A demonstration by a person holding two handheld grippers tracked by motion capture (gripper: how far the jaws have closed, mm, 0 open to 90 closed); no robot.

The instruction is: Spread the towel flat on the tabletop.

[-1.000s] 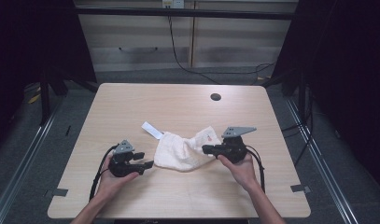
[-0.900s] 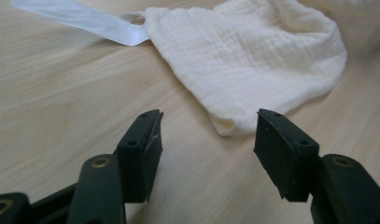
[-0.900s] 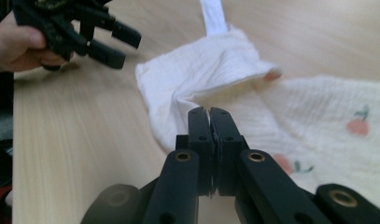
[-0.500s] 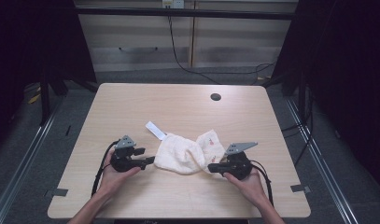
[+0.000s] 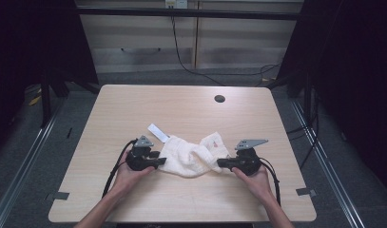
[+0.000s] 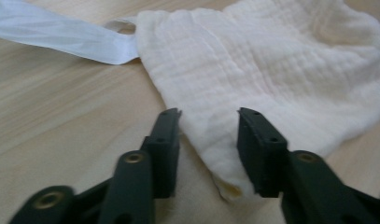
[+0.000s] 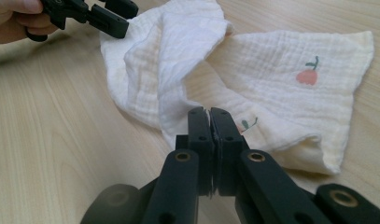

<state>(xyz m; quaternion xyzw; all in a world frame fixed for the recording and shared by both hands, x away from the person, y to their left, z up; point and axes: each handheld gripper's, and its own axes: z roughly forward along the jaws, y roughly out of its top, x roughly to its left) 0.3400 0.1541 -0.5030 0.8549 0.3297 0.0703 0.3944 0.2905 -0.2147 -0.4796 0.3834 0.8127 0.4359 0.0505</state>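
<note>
Cream muslin cloth (image 5: 191, 156) lies crumpled on the wooden table (image 5: 181, 109), near the front edge, between the two grippers. Small red fruit prints on it (one visible in the high view near its right top corner, two in the right gripper view). A white label strip (image 5: 158, 132) sticks out from its upper left corner and lies flat on the table.

Left gripper (image 6: 208, 122): jaws spread apart, straddling the cloth's left corner. The fabric corner lies between them on the table, not pinched. In the high view this gripper (image 5: 155, 161) sits at the cloth's left edge, held in the left hand (image 5: 129, 173).

Right gripper (image 7: 209, 114): jaws pressed together with a thin fold of the cloth's near edge clamped between them (fabric edge visible in the slit between the pads). In the high view it (image 5: 219, 163) is at the cloth's right edge, held in the right hand (image 5: 253, 178), grey three-cornered plate on top.

Cloth is bunched and folded over itself in the middle, right part flatter than the left. Dark round hole (image 5: 219, 99) in the table well beyond the cloth, toward the far right.
</note>
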